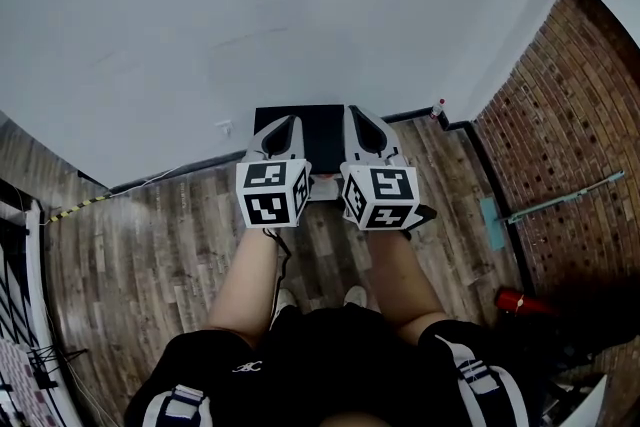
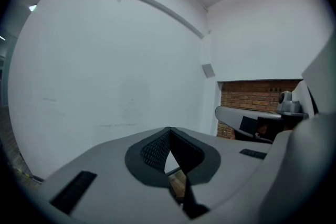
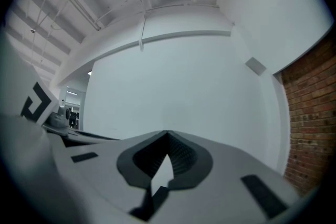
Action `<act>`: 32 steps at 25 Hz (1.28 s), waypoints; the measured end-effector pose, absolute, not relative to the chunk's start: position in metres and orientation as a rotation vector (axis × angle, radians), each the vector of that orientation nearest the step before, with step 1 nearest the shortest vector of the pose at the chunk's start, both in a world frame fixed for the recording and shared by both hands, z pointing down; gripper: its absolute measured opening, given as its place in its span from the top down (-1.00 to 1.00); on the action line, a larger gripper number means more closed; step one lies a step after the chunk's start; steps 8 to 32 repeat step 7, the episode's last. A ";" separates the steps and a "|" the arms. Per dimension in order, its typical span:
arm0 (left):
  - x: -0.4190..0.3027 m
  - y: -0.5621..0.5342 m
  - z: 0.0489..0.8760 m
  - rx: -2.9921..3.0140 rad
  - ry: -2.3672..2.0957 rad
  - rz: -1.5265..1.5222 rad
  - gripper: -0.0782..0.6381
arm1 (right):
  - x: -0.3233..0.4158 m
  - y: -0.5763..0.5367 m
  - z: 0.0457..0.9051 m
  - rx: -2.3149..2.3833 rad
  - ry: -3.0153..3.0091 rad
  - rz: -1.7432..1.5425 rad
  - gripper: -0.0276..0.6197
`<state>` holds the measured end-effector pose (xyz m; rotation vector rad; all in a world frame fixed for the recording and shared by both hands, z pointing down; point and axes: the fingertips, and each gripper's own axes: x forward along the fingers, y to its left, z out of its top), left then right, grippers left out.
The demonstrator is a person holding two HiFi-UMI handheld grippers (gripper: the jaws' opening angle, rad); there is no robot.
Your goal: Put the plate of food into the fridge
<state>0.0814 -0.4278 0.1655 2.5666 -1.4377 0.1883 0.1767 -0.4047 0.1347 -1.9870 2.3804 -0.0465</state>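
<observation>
No plate of food and no fridge show in any view. In the head view I hold both grippers side by side at waist height, pointed at a white wall (image 1: 250, 5). My left gripper (image 1: 291, 121) has its jaws together with nothing between them, and the left gripper view shows its tips (image 2: 169, 131) meeting against the bare wall. The right gripper (image 1: 351, 112) is likewise shut and empty, and in its own view its tips (image 3: 168, 136) touch in front of the same wall.
A black box (image 1: 312, 130) stands on the wooden floor (image 1: 160, 245) at the foot of the wall, just beyond the jaws. A brick wall (image 1: 570, 105) runs along the right, with a red cup (image 1: 512, 299) at its base. A small bottle (image 1: 438, 105) stands in the corner.
</observation>
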 end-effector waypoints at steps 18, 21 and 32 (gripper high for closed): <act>0.094 -0.438 0.148 2.582 -1.438 0.162 0.79 | 0.187 -0.416 0.129 -1.994 2.392 -0.069 0.87; 0.094 -0.438 0.148 2.582 -1.438 0.162 0.79 | 0.187 -0.416 0.129 -1.994 2.392 -0.069 0.87; 0.094 -0.438 0.148 2.582 -1.438 0.162 0.79 | 0.187 -0.416 0.129 -1.994 2.392 -0.069 0.87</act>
